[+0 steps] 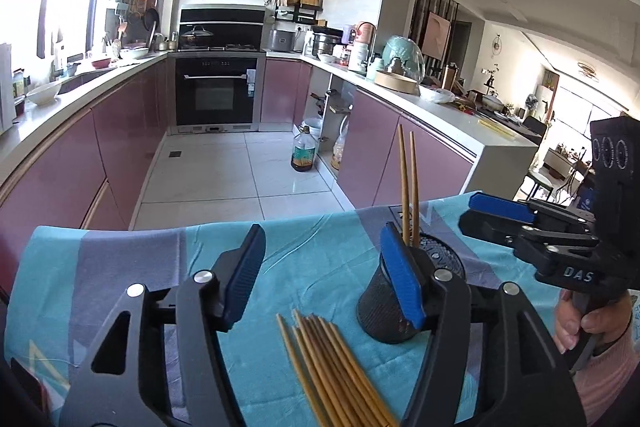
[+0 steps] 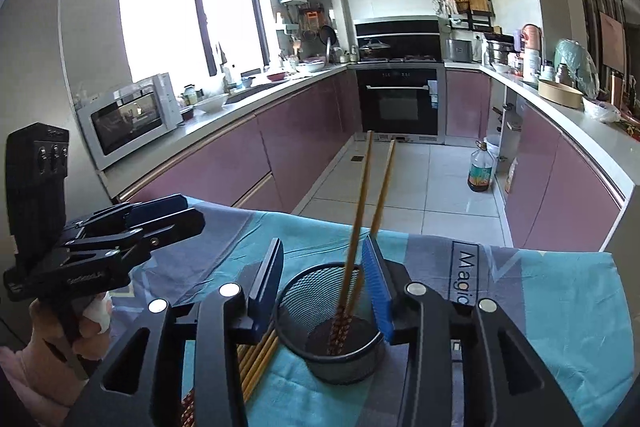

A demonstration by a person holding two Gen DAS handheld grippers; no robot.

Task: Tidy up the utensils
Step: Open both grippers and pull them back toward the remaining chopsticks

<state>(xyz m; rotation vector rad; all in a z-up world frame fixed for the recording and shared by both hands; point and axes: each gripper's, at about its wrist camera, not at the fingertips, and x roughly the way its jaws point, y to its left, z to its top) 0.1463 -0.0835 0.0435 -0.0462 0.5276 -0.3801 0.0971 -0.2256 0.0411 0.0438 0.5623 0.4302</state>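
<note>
Item one, the largest: my work surface, a table draped in a turquoise and grey patterned cloth [image 1: 320, 267], with a pink-fronted kitchen behind it.

Item two: my left gripper [image 1: 322, 279], black frame with blue ribbed pads. Its jaws stand apart with nothing pressed between them. The right-hand pad [image 1: 400, 283] sits in front of the cup's side as I see it; whether it touches I cannot tell. A hand [image 2: 60, 331] holds this tool's handle.

Item three: my right gripper [image 2: 326, 283], same build. Jaws apart, with the cup's mouth and the standing sticks seen between the pads, none clamped. Another hand [image 1: 592, 319] grips its handle.

Item four: a black wire-mesh cylindrical cup [image 2: 328, 331], upright on the cloth, just beyond both tools.

Item five: a loose bundle of tan wooden chopsticks [image 1: 336, 367], lying flat on the cloth immediately left of the cup, fanned slightly, ends running under my left tool.

Item six: two tan wooden chopsticks with patterned lower ends [image 2: 358, 227], standing inside the cup, leaning a little and rising well above its rim.
</note>
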